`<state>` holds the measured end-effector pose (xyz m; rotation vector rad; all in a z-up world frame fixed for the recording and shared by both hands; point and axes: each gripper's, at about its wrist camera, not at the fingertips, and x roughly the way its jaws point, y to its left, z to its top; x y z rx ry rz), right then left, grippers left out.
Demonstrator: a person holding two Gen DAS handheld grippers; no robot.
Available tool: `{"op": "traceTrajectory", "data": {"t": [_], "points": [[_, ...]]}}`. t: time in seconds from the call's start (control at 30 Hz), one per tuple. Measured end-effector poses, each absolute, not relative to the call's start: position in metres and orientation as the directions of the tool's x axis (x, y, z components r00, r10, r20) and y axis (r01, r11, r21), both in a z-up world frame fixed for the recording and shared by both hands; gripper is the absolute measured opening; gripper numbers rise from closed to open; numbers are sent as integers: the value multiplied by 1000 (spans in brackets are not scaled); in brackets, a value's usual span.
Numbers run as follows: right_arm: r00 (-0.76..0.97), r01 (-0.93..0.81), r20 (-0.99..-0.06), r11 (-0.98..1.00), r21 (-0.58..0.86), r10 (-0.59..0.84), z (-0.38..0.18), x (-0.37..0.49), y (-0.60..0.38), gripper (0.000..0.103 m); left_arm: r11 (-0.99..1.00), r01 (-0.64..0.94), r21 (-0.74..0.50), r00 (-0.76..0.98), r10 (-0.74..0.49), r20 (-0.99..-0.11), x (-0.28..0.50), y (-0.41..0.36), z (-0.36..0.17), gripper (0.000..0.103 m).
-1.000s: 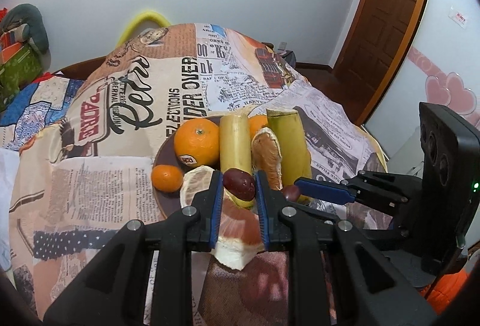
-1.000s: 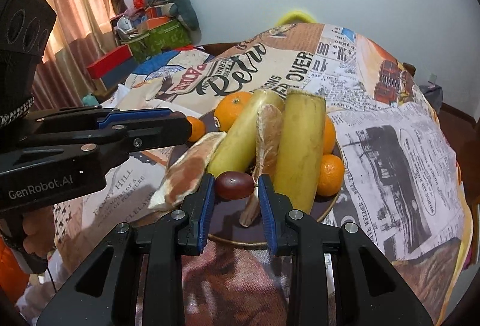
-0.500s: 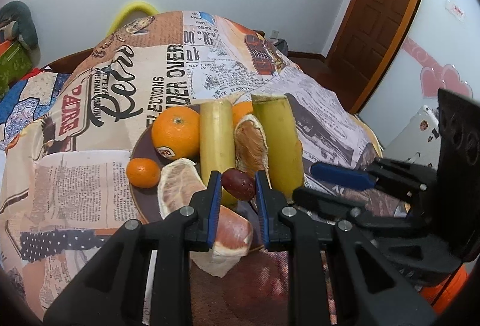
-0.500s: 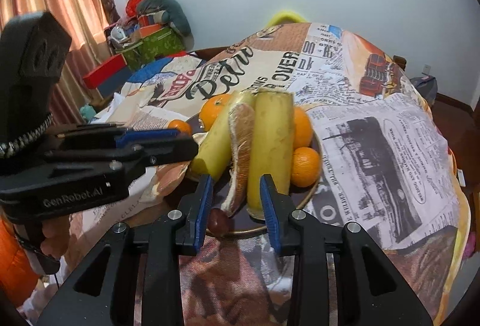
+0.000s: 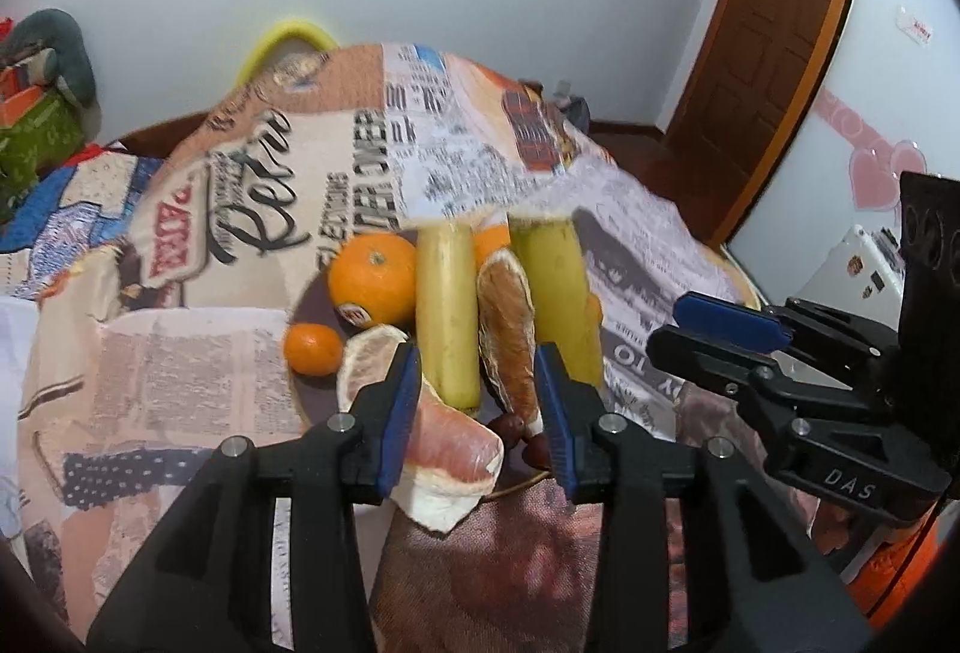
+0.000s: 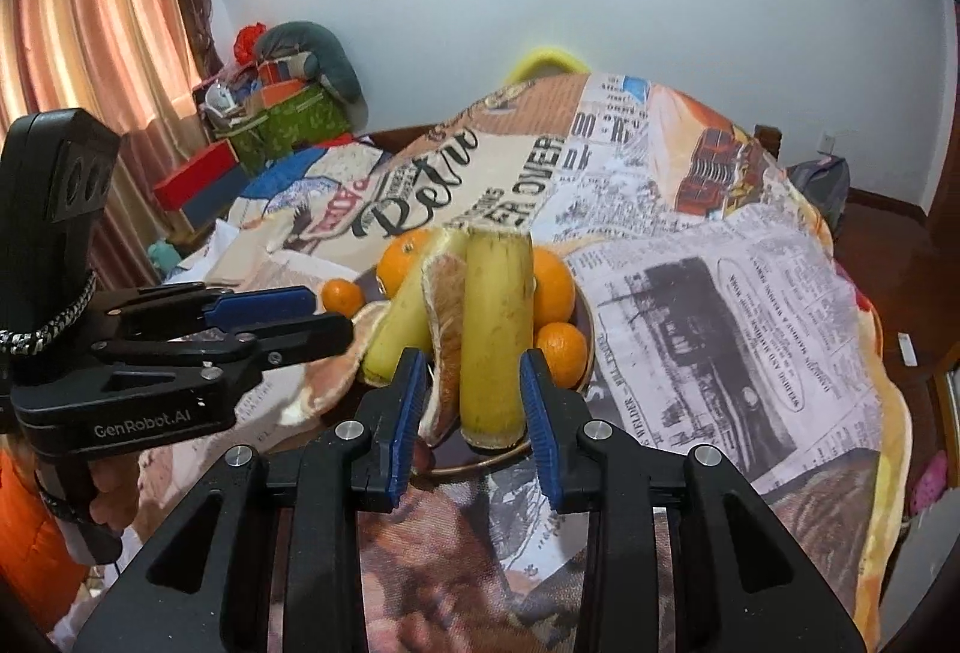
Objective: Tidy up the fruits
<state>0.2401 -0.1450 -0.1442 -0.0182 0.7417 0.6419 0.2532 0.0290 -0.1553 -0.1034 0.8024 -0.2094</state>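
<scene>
A dark round plate [image 5: 298, 395] [image 6: 585, 329] holds two yellow-green cane pieces [image 5: 447, 311] [image 6: 495, 335], oranges [image 5: 373, 278] [image 6: 552, 284], small tangerines [image 5: 312, 350] [image 6: 561, 347] and pomelo wedges [image 5: 450, 443] [image 6: 444, 329]. Two dark red dates [image 5: 510, 426] lie at the plate's near edge. My left gripper [image 5: 480, 413] is open and empty just above the dates. My right gripper [image 6: 474, 419] is open and empty at the plate's near edge; it also shows in the left wrist view [image 5: 729, 329].
The plate sits on a table under a newspaper-print cloth [image 5: 240, 353] [image 6: 720, 323]. Boxes and clutter [image 6: 270, 113] stand at the back left by the curtain. A brown door [image 5: 774, 47] is at the right. A yellow chair back [image 5: 288, 38] is behind the table.
Both grippers have opened and let go of their dates, which now lie at the plate's near edge. Both grippers have pulled back a little from the plate.
</scene>
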Motion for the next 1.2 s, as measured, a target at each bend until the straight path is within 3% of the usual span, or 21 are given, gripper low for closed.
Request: {"op": "traceTrajectory", "data": {"t": [0.47, 0.53, 0.6, 0.77, 0.93, 1.07, 1.2], "points": [[728, -561, -375, 813, 158, 575, -32, 159, -172, 30, 994, 62, -90, 912, -93, -399, 143, 36, -33, 40], [749, -562, -329, 814, 146, 575, -18, 142, -174, 36, 995, 55, -84, 934, -82, -347, 123, 34, -19, 53], [775, -555, -277, 821, 131, 568, -6, 125, -178, 49, 996, 47, -73, 952, -67, -297, 104, 31, -6, 58], [815, -535, -192, 837, 115, 547, 12, 93, -181, 67, 996, 49, -68, 968, -64, -242, 72, 28, 11, 69], [835, -517, -162, 851, 98, 526, 12, 84, -176, 84, 996, 46, -72, 978, -59, -200, 47, 28, 19, 89], [856, -487, -145, 868, 97, 497, 10, 81, -174, 101, 996, 44, -75, 981, -57, -187, 36, 27, 21, 96], [870, -466, -134, 880, 91, 475, 10, 78, -173, 103, 997, 38, -73, 982, -50, -183, 31, 27, 22, 103]]}}
